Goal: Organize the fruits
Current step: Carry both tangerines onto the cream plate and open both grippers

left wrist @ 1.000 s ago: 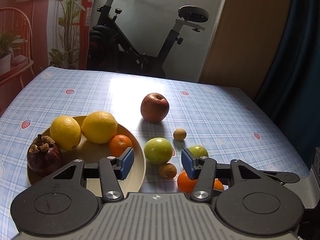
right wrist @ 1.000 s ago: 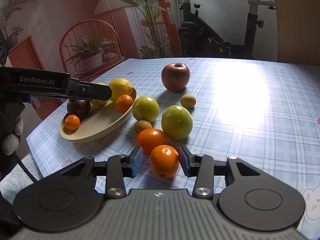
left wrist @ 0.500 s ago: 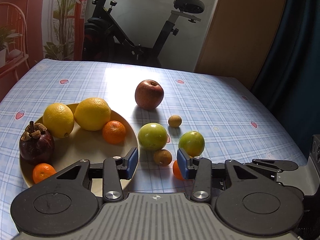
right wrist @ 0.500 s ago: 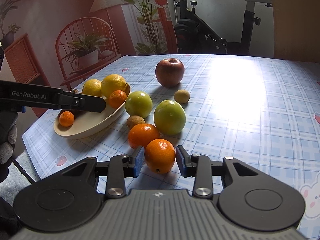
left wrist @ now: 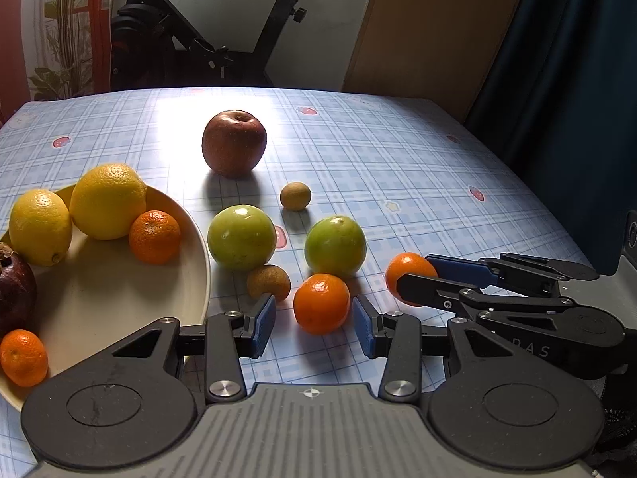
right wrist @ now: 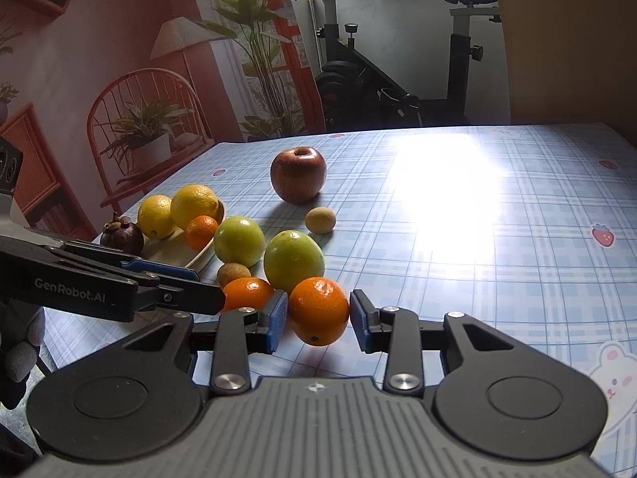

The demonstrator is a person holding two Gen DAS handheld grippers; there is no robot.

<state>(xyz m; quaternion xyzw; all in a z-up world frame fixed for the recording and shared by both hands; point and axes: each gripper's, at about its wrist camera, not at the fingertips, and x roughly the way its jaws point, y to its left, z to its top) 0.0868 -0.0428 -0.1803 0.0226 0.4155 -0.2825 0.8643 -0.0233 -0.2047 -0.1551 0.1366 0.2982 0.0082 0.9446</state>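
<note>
My right gripper (right wrist: pixel 318 318) is shut on a small orange (right wrist: pixel 318 310), both blue pads pressing its sides just above the checked tablecloth; the left wrist view shows this grip from the side (left wrist: pixel 412 273). My left gripper (left wrist: pixel 314 320) is open around a second orange (left wrist: pixel 321 303), with a gap at the left pad. That orange (right wrist: pixel 247 292) lies by the left gripper's tips (right wrist: pixel 211 286). The cream plate (left wrist: pixel 99 298) at left holds two lemons, two small oranges and a mangosteen.
Loose on the cloth are a red apple (left wrist: pixel 234 143), two green apples (left wrist: pixel 241 237) (left wrist: pixel 335 245) and two small brown fruits (left wrist: pixel 295 196) (left wrist: pixel 268 282). An exercise bike (right wrist: pixel 398 79) stands behind the table. A gloved hand (right wrist: pixel 20 354) holds the left gripper.
The left gripper sank and came forward to the loose orange, its jaws narrower than before. The right gripper's pads closed onto its orange.
</note>
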